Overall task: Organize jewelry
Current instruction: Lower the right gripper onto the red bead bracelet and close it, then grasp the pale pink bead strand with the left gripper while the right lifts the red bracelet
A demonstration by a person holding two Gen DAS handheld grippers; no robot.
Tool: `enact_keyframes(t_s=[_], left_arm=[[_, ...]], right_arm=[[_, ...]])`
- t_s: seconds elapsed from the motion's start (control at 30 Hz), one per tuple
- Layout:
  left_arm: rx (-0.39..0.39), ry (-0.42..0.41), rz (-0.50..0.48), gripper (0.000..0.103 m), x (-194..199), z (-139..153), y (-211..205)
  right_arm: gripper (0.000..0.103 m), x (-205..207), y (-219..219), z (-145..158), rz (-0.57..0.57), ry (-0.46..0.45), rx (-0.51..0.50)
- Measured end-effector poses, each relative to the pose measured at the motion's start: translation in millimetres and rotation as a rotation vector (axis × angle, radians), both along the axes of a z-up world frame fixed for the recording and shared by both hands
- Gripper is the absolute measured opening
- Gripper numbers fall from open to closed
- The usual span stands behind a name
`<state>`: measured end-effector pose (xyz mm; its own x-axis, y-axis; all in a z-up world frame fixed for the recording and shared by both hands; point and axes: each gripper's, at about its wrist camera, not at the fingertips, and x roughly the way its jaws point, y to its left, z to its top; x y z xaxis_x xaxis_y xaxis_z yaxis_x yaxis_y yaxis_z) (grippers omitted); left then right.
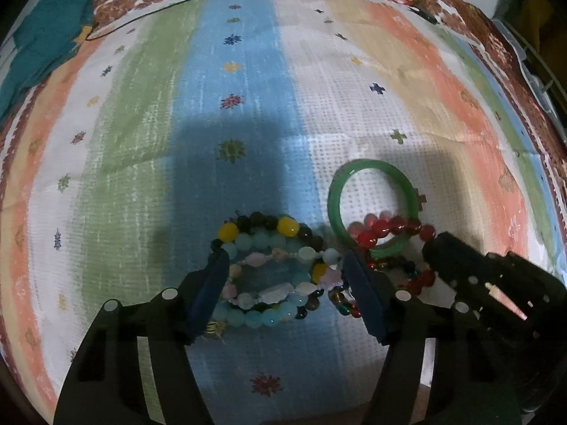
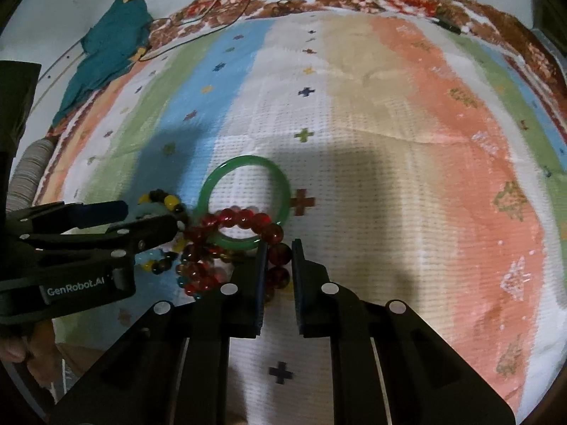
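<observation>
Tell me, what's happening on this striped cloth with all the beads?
A person is sorting jewelry with a handheld gripper in each hand. The left gripper has its jaws spread open around a heap of pale blue, yellow and dark beaded bracelets. The right gripper has narrower jaws straddling a red bead bracelet that drapes over a green bangle. Neither has clearly lifted anything off the striped cloth.

In the lower middle of the frame the left gripper (image 1: 283, 265) stands open around a heap of pale blue, yellow and dark bead bracelets (image 1: 269, 269) on the striped cloth (image 1: 230, 106). To the right, a green bangle (image 1: 372, 205) lies under red beads (image 1: 389, 230), and the right gripper (image 1: 460, 265) touches them
</observation>
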<state>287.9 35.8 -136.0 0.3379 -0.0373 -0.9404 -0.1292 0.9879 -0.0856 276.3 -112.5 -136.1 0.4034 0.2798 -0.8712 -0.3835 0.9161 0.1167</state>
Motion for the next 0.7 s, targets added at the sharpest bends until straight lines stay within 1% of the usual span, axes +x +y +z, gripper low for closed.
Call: enact_keyframes(t_s=[0.13,0.27,0.4,0.47,0.5,0.63,0.7], left_arm=[[-0.004,0.004,-0.013,0.067,-0.6,-1.1,-1.3],[0.012,0.021,-0.044,0.067,0.5,-5.3,-7.8],[0.063,0.033,-0.087,0.065,2.1,-9.6,-17.9],[0.089,0.040,-0.100,0.057,3.0,-11.7,-21.0],[0.100,0.040,-0.107,0.056,3.4,-12.4,-22.8],[0.118,0.045,-0.134,0.034,3.6,-13.9,-26.7],[0.129,0.039,-0.144,0.033,2.2,-13.5,-28.8]], right_arm=[[0.014,-0.2,-5.9,5.8,-0.016,-0.029,-0.026],[0.014,1.3,-16.0,12.6,-0.047,-0.051,-0.032],[0.014,2.8,-23.8,14.7,-0.071,-0.063,-0.048],[0.014,3.6,-26.8,14.2,-0.075,-0.058,-0.044],[0.014,4.1,-27.2,13.9,-0.076,-0.058,-0.044],[0.014,4.0,-25.8,13.3,-0.071,-0.058,-0.047],[0.014,3.4,-24.5,13.1,-0.067,-0.060,-0.051]])
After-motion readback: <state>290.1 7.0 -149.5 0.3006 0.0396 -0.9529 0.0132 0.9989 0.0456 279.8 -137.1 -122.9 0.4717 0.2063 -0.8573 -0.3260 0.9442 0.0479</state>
